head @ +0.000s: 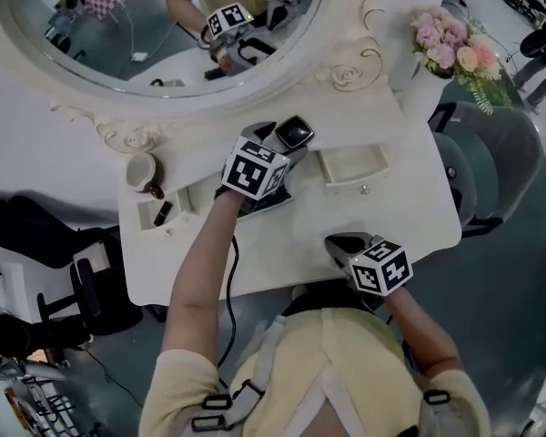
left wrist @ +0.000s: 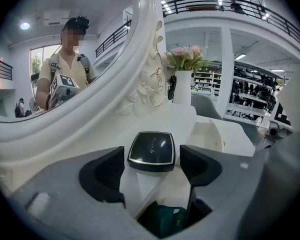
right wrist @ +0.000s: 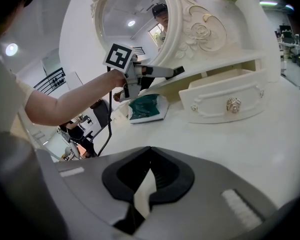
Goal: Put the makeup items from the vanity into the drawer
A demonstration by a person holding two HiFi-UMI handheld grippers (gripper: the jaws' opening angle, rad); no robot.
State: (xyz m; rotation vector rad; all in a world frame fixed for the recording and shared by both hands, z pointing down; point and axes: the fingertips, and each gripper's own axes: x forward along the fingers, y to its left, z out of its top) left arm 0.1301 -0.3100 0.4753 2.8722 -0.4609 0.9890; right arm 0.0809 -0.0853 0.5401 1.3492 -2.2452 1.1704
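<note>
White vanity counter (head: 282,244) w/ an ornate oval mirror (head: 341,66) behind it and flowers (head: 450,44) at the far right corner. Two small drawers are pulled out: the right drawer (head: 350,165) looks bare inside, while the left drawer (head: 164,209) holds a dark item, too small to name.

Left hand-held gripper (left wrist: 152,170) is up at the raised ledge under the mirror, jaws wide. The black square compact (left wrist: 151,149) lies flat on that ledge btwn the jaw tips. A sliver of white shows on each side of it, so prob. not gripped yet, though the wide-angle view makes that hard to swear to. A green packet (right wrist: 146,107) lies on the counter right below this gripper.

Right hand-held gripper (right wrist: 149,176) hangs low at the counter's front edge, jaws closed on nothing, well apart from the action.

Risks from here:
- The compact's lid is glossy and its corners are rounded. If the jaws close off-centre, or only on the near edge, it could squirt fwd against the mirror frame or tip off the ledge.
- A thin grip could let it slip on the way to the right drawer.
- The gripper body sits close over the green packet, so a low swing could drag it along the counter.
</note>
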